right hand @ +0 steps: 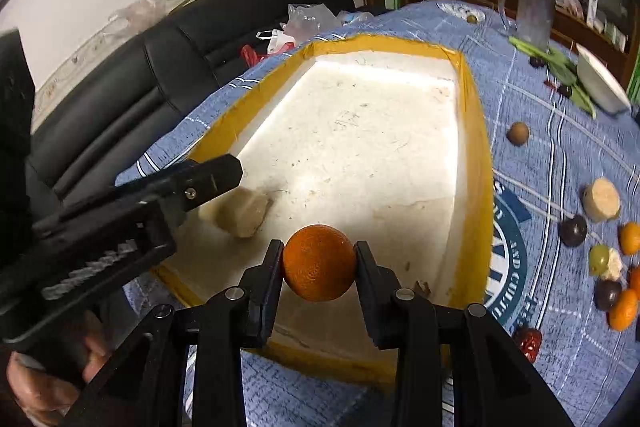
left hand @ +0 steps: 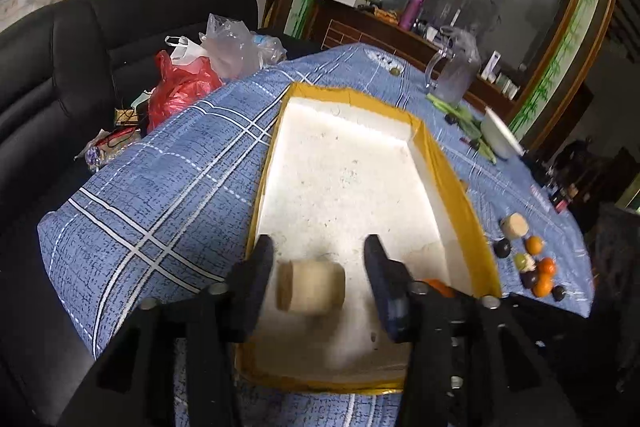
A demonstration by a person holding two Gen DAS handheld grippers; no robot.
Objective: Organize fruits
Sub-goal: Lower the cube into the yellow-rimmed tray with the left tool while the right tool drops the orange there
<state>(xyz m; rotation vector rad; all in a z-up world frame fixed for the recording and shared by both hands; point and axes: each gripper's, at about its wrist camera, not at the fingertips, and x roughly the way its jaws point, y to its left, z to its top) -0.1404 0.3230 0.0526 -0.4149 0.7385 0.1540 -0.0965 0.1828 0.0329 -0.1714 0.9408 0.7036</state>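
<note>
A white foam box (left hand: 340, 179) with a yellow-taped rim lies on the blue plaid tablecloth; it also shows in the right wrist view (right hand: 360, 131). My left gripper (left hand: 318, 269) is open above the box's near end, with a pale cylindrical fruit chunk (left hand: 312, 287) blurred between its fingers, not clamped. The chunk (right hand: 244, 211) also shows in the right wrist view, under the left gripper's finger (right hand: 208, 179). My right gripper (right hand: 318, 265) is shut on an orange (right hand: 319, 263) over the box's near edge.
Loose fruits lie right of the box: oranges (right hand: 624, 309), dark round fruits (right hand: 573, 230), a green one (right hand: 599, 259), a pale chunk (right hand: 601, 199), a brown fruit (right hand: 518, 133). A plastic jug (left hand: 456, 71), white bowl (left hand: 500, 135) and green vegetables stand farther back. Black sofa with bags at left.
</note>
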